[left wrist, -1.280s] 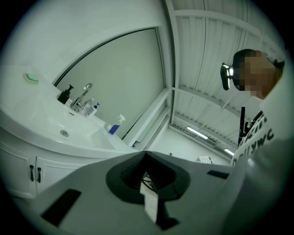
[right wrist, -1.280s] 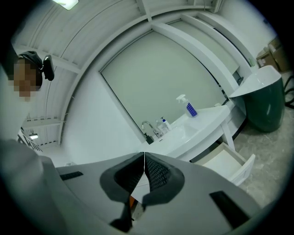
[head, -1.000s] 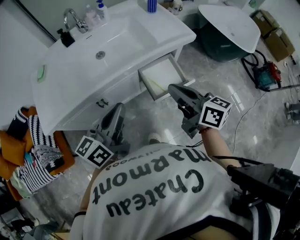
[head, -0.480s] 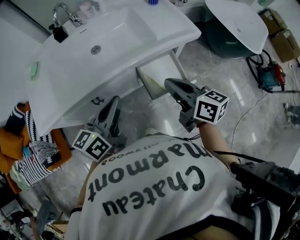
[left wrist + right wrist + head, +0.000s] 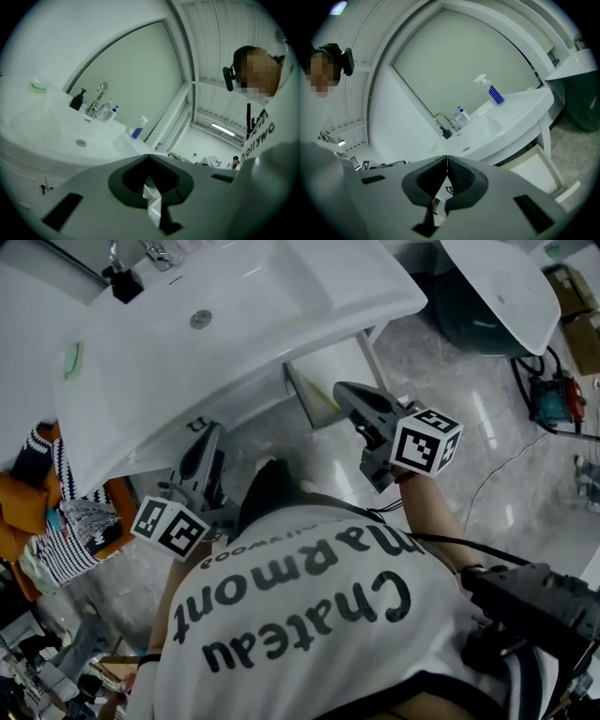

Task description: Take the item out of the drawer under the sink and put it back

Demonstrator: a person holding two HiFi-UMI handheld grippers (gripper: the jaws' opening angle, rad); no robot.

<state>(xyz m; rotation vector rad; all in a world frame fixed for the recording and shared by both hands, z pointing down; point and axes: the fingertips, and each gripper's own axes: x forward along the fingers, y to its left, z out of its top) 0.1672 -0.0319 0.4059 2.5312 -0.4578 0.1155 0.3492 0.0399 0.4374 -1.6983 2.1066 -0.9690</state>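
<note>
Both tongs have come lower and closer to the sink [image 5: 234, 324] since a second ago, and the open drawer [image 5: 328, 367] now lies just ahead of the right tongs [image 5: 345, 392]. That sink overhangs the drawer, so we judge the reach must go in low, beneath its rim. We see only a bare pale bottom in the drawer. The item itself we cannot make out, so it is probably small and light, best pinched across its narrowest part. Our left tongs [image 5: 208, 435] point at the cabinet front, left of the drawer. Both pairs are closed together on nothing. Up above them, a spray bottle [image 5: 492, 91] and tap [image 5: 100, 96] stand clear of the reach.
</note>
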